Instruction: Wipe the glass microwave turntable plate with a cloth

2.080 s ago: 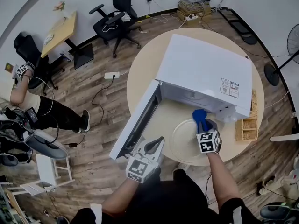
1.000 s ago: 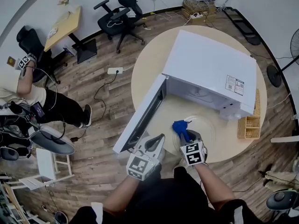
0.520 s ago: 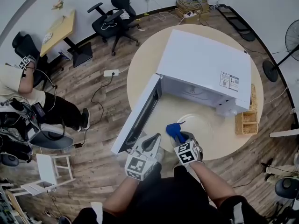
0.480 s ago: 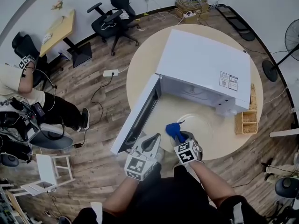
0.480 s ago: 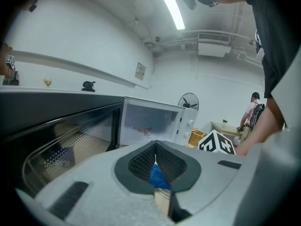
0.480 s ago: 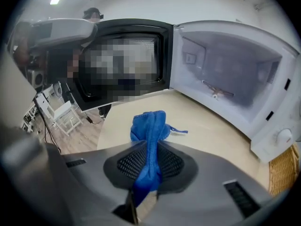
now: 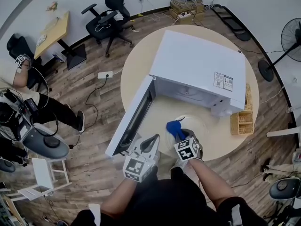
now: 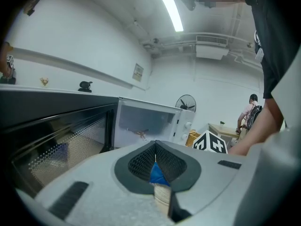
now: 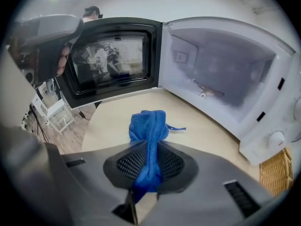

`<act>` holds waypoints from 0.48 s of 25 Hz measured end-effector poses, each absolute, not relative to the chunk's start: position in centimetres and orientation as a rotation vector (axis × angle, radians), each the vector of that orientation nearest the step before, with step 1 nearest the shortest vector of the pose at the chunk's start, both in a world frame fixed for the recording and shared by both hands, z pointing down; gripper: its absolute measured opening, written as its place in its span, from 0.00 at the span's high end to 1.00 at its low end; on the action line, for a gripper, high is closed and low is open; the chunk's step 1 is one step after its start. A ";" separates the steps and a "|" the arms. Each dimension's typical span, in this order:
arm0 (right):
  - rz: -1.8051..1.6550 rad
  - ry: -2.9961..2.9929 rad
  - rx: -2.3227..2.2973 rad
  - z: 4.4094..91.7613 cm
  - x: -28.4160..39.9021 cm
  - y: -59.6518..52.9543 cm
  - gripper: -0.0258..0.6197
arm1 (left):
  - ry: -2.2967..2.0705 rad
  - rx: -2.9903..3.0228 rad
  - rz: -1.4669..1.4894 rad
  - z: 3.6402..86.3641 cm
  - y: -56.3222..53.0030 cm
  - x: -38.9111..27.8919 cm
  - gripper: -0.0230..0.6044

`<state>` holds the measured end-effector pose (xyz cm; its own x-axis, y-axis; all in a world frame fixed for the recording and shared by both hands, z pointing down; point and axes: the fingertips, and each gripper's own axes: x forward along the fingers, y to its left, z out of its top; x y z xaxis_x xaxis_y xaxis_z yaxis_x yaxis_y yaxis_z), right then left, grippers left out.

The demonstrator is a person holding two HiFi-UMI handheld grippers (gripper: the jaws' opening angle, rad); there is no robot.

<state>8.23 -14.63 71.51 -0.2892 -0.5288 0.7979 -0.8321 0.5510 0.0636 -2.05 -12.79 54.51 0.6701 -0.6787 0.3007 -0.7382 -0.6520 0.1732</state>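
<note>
On the round table, just in front of the open white microwave, lies the glass turntable plate. A blue cloth rests over the plate's left rim, and my right gripper is shut on it. In the right gripper view the cloth bunches out ahead of the right gripper, with the microwave cavity behind; the clear plate is hard to make out there. My left gripper hovers at the table's near edge beside the door, jaws shut and empty.
The microwave door swings out to the left, toward my left gripper. A wicker basket stands at the table's right edge. A seated person, office chairs and a fan are on the floor around the table.
The right gripper has carried the cloth from the plate's right side near the microwave across to its left, near side. The left gripper has stayed put.
</note>
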 end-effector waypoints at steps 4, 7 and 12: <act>0.485 -1.927 1.166 71.7 10.9 -15.7 0.86 | -1.117 2.610 0.329 54.9 -12.3 -2.3 0.95; 0.477 -1.897 1.201 71.7 12.7 -16.5 0.86 | -1.124 2.600 0.334 55.1 -12.3 -2.7 0.96; 0.468 -1.855 1.263 71.7 15.3 -17.4 0.86 | -1.119 2.604 0.329 55.1 -12.3 -2.3 0.95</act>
<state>15.27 -17.41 71.70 -0.1567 -0.5868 0.7944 -0.8936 0.4268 0.1390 -2.26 -12.33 55.11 0.6729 -0.6681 0.3176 -0.7337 -0.6574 0.1716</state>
